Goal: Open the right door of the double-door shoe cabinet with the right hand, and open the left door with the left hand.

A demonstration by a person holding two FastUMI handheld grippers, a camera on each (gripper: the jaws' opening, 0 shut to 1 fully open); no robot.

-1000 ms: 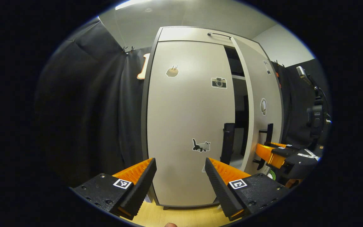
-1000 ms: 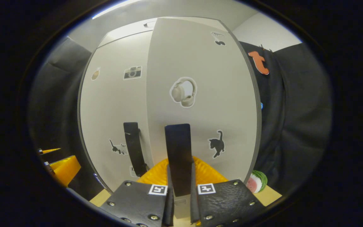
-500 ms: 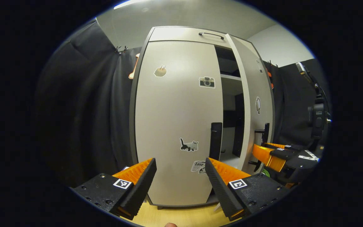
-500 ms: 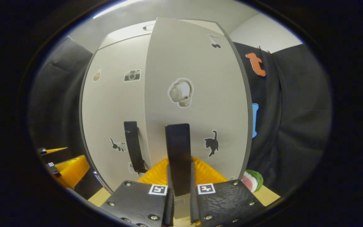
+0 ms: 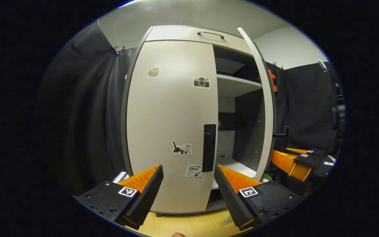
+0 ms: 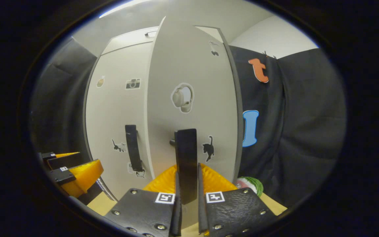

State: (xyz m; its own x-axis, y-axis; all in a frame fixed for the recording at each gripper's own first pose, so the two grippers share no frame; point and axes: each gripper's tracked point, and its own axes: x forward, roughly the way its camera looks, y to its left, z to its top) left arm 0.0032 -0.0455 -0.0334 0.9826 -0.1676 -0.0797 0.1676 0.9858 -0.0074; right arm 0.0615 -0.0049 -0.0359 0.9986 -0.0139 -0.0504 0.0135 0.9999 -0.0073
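In the right gripper view, the right tongs [image 6: 188,192] are closed on the black vertical handle [image 6: 186,161] of the shoe cabinet's right door [image 6: 192,75]; both fingers press its sides, and the handle rises straight up from between them. That door stands swung outward from the cabinet, with its outer face and stickers toward the camera. To its left lies the left door [image 6: 113,112], flat against the cabinet front, with its own handle [image 6: 131,148] untouched. The left tongs [image 6: 74,171] appear low at the far left of this view. In the left gripper view, the left tongs [image 5: 188,187] are spread wide and hold nothing. The left door [image 5: 169,108] lies ahead of them and is closed. Its black handle [image 5: 209,147] sits just above the inner edge of the right-hand finger [image 5: 232,191], apart from it. Right of that door, the cabinet interior shows a shelf [image 5: 237,85] and a floor panel [image 5: 239,166]. The right door [image 5: 265,108] is seen edge-on at the right, with the right tongs [image 5: 291,163] beside it. The cabinet stands on a wooden floor [image 5: 189,227].
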